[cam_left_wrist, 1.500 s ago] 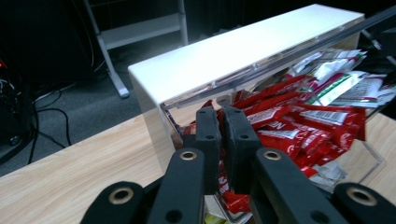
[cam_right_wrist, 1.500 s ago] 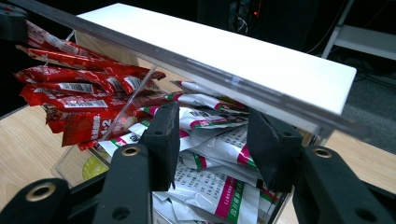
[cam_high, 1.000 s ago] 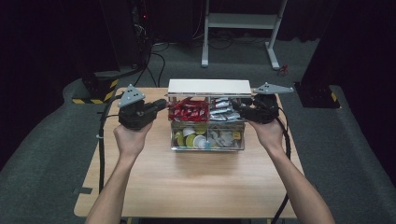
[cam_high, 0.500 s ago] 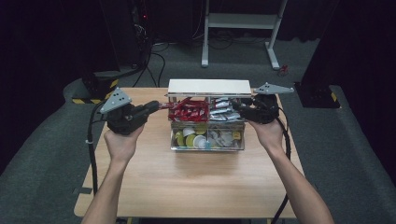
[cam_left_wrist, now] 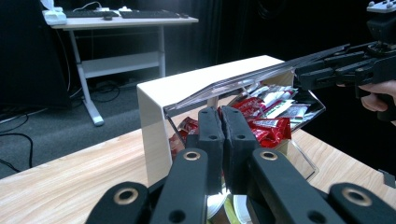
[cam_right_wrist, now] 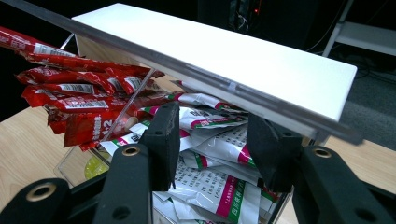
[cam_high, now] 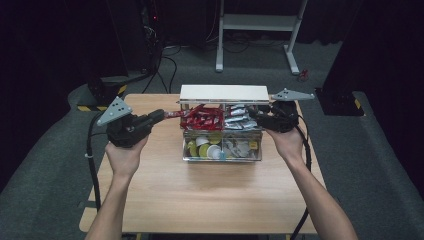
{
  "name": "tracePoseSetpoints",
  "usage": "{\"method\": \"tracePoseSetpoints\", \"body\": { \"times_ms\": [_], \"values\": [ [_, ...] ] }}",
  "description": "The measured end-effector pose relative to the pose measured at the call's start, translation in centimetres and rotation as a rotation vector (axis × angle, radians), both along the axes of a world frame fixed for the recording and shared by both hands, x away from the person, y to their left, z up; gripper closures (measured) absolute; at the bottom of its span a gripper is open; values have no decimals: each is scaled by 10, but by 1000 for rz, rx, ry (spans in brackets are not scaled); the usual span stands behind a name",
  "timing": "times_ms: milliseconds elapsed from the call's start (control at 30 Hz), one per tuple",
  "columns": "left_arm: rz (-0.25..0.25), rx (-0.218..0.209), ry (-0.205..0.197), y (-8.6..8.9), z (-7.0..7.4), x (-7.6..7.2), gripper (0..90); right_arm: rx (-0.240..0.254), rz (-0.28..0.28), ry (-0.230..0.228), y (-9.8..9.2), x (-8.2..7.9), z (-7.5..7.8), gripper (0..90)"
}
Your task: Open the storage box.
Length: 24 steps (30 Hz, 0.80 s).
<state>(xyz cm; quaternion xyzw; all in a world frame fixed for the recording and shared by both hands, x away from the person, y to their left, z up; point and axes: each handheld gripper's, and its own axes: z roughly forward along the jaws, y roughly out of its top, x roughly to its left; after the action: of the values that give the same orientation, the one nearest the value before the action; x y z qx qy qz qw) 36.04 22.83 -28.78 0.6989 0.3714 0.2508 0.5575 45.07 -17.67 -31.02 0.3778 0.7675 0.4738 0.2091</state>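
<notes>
A clear acrylic two-tier organiser box [cam_high: 222, 134] stands on the light wooden table [cam_high: 200, 190], and everything else is placed from it. Directly behind it, touching or nearly so, is a white rectangular shelf-like stand [cam_high: 223, 93]. The box's upper tier holds long red sachets [cam_high: 201, 118] in its left compartment and white-and-green sachets [cam_high: 239, 119] in its right one; the lower tier holds round yellow and white capsules [cam_high: 207, 148]. The left gripper [cam_high: 161, 115] sits just left of the box, its jaws pressed together with a red sachet end apparently between them, reaching from the left compartment. The right gripper [cam_right_wrist: 215, 140] is at the box's right end, jaws spread wide over the white-and-green sachets, beneath a tilted clear lid [cam_right_wrist: 196, 70].
</notes>
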Motion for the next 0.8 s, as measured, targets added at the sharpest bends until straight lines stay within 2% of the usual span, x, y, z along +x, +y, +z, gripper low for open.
{"method": "tracePoseSetpoints", "body": {
  "times_ms": [500,800],
  "values": [
    [9,-44,-18,18,7,-12,880,2,0,0,0,0,0,546],
    [31,-46,-30,28,9,-19,883,2,-1,0,0,0,0,546]
  ]
}}
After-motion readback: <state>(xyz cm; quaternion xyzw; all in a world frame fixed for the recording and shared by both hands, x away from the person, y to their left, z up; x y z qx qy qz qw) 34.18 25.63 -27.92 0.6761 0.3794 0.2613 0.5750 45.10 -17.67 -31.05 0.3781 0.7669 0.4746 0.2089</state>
